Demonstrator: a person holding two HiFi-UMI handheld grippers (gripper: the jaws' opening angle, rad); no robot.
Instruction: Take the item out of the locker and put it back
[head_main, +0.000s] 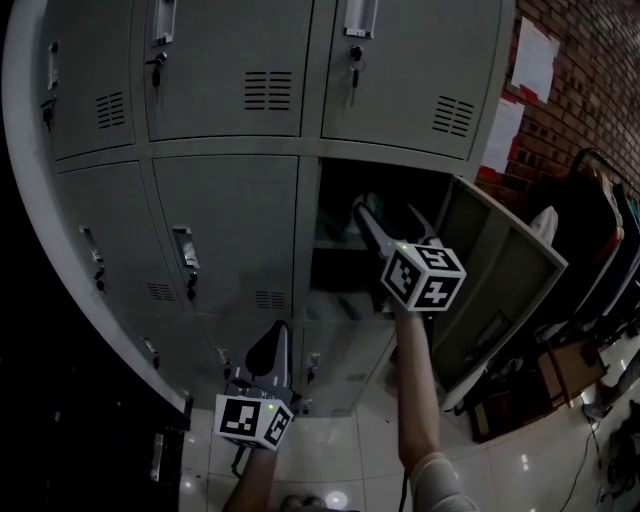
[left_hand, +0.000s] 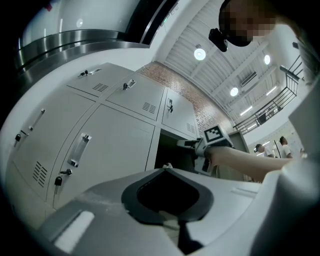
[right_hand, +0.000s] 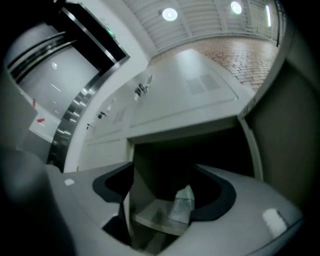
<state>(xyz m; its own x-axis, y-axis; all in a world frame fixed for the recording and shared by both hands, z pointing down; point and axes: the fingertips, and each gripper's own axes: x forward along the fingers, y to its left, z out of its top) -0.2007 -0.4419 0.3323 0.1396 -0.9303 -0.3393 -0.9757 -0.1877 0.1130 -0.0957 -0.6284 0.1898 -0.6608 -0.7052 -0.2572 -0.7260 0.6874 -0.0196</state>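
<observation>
A bank of grey lockers (head_main: 230, 230) fills the head view, and one locker (head_main: 345, 250) stands open with its door (head_main: 500, 275) swung out to the right. My right gripper (head_main: 385, 207) reaches into that opening. In the right gripper view its jaws (right_hand: 165, 167) are open, and past them a pale crumpled packet (right_hand: 182, 204) stands on the locker's shelf (right_hand: 150, 217), untouched by either pad. My left gripper (head_main: 275, 342) hangs lower left in front of closed doors, shut and empty (left_hand: 167, 170). The left gripper view also shows the right gripper (left_hand: 192, 145) at the dark opening.
A brick wall with paper sheets (head_main: 535, 60) runs to the right of the lockers. Hanging clothes (head_main: 600, 230) and boxes on the tiled floor (head_main: 560, 370) crowd the space beyond the open door. Closed lockers with handles and keys (left_hand: 80, 150) lie to the left.
</observation>
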